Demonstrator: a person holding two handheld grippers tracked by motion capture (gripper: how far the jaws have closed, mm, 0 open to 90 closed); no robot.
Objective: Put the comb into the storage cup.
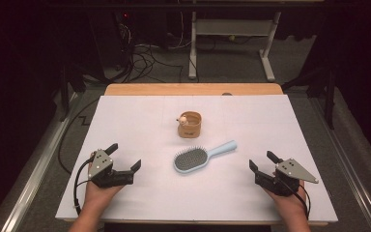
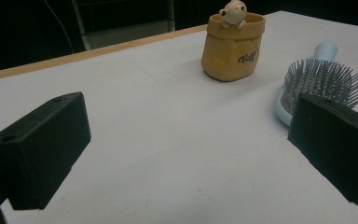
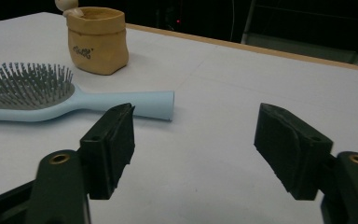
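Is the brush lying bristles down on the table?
No, in the high view the brush lies on its back with the bristles pointing up, handle toward the right gripper.

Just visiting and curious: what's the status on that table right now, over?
Left hand-held gripper open, empty. Right hand-held gripper open, empty, jaws apart near the handle end. Blue hairbrush flat between them, bristles up. Tan pot behind it, nothing blocking.

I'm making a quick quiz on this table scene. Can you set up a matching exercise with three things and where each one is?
Things:
1. hairbrush
2. tan pot
3. left tool

Places:
A. behind the brush, nearer the table's far edge
B. near the table's left front corner, jaws apart and empty
C. flat at mid-table, bristles up

Pairs: 1-C, 2-A, 3-B
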